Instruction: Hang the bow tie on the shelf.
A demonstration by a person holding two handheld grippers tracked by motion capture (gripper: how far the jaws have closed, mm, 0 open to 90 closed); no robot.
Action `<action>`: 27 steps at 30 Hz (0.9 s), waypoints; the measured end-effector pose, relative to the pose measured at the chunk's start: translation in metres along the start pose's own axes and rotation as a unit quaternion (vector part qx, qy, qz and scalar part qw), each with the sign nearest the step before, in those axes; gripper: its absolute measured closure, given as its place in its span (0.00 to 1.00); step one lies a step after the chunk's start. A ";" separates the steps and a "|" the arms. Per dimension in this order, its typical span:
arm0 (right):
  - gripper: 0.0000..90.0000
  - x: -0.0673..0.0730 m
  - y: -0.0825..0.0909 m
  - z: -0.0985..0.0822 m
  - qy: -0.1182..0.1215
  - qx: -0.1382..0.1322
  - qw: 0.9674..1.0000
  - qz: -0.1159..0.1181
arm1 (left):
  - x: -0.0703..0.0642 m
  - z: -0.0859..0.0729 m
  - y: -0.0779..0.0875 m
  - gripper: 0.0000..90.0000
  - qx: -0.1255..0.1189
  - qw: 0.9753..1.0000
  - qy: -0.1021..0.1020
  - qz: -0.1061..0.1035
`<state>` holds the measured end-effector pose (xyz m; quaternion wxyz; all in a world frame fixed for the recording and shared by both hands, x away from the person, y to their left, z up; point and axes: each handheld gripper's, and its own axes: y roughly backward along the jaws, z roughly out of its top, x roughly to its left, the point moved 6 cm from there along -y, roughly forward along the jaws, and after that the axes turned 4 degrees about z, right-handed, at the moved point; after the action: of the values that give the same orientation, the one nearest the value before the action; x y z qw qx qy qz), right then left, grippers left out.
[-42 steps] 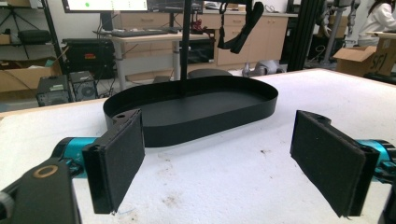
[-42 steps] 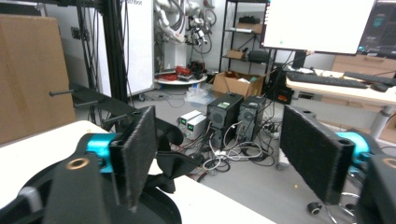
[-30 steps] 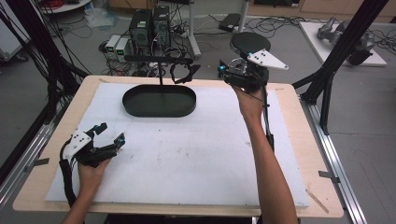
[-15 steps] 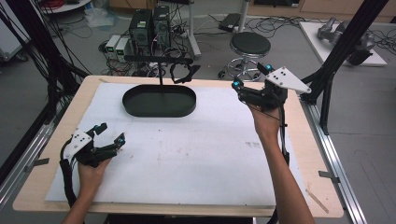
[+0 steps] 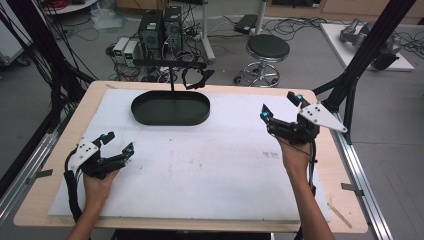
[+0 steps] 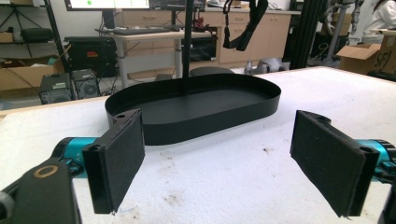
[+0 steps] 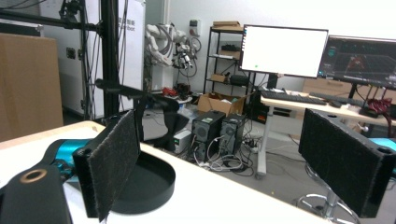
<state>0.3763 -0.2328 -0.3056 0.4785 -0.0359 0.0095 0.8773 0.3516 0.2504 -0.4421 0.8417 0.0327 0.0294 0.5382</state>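
High view first: the left tool sits low over the white mat at the near left of the tabletop, jaws spread wide with nothing between them. The right tool hangs over the far right of the mat, jaws released and empty too, having just been opening. The black oval tray lies at the far middle of the mat, well apart from both tools, up and to the right of the left one and off to the left of the right one. A thin black stand rises at the tray, with a dark strap dangling from its crossbar.

Left gripper view now: both black pads stand wide, and the tray lies straight ahead between them, farther off, touching neither.

Right gripper view: the pads gape open over the mat's edge, and the tray peeks out just behind the left-hand pad, low and off to that side.
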 end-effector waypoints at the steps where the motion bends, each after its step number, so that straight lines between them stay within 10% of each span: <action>1: 0.13 0.000 0.000 0.000 0.000 0.000 1.000 0.000 | 0.000 0.000 0.000 0.20 0.000 1.000 0.000 0.001; 27: 0.13 0.021 0.048 -0.100 -0.031 0.041 0.999 -0.012 | 0.000 0.000 0.000 0.20 0.003 1.000 -0.004 0.005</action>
<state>0.3296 -0.2463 -0.4082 0.4902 0.0113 0.0303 0.8710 0.3519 0.2502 -0.4426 0.8392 0.0373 0.0276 0.5419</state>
